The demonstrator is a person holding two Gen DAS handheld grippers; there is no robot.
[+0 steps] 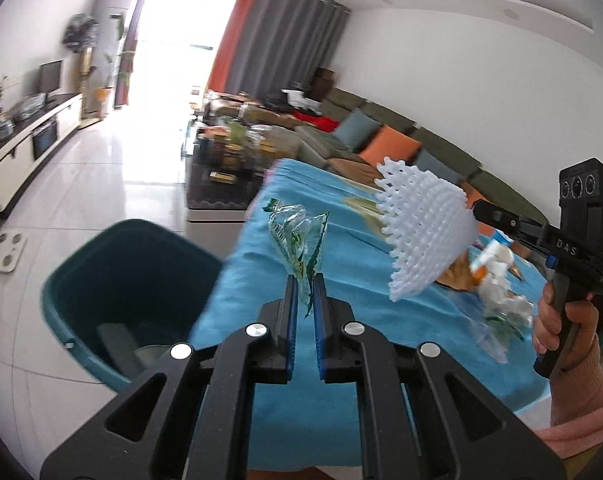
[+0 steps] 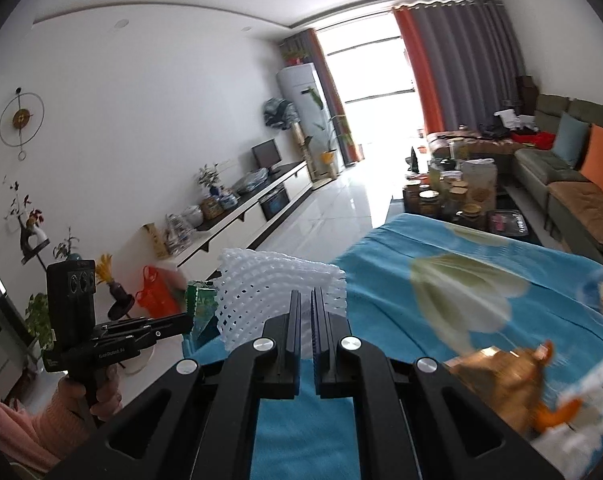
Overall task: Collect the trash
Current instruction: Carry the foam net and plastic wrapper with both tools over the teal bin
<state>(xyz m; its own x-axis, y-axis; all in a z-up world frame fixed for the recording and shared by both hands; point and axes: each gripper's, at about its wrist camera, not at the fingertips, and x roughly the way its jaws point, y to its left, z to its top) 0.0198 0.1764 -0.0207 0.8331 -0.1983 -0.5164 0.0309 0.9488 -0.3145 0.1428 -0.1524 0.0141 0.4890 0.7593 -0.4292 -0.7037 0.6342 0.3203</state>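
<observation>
Both loads airborne over the blue table point(image 1: 261, 360). Left gripper point(image 1: 306, 280) pinches a crinkly wrapper point(image 1: 297, 232) by its tail: weightless, slippery. Right gripper point(image 2: 306, 294) clamps a foam net point(image 2: 261, 288): soft, springy, edge-held. Bin point(image 1: 113, 280) near left.

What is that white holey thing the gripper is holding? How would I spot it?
Start at the big table with the blue cloth. Above it, the right gripper is shut on a white foam net sleeve, fanned out like a little skirt. Unlike the clear, green-printed plastic wrapper pinched in the left gripper beside it, it is solid white and full of small square holes.
</observation>
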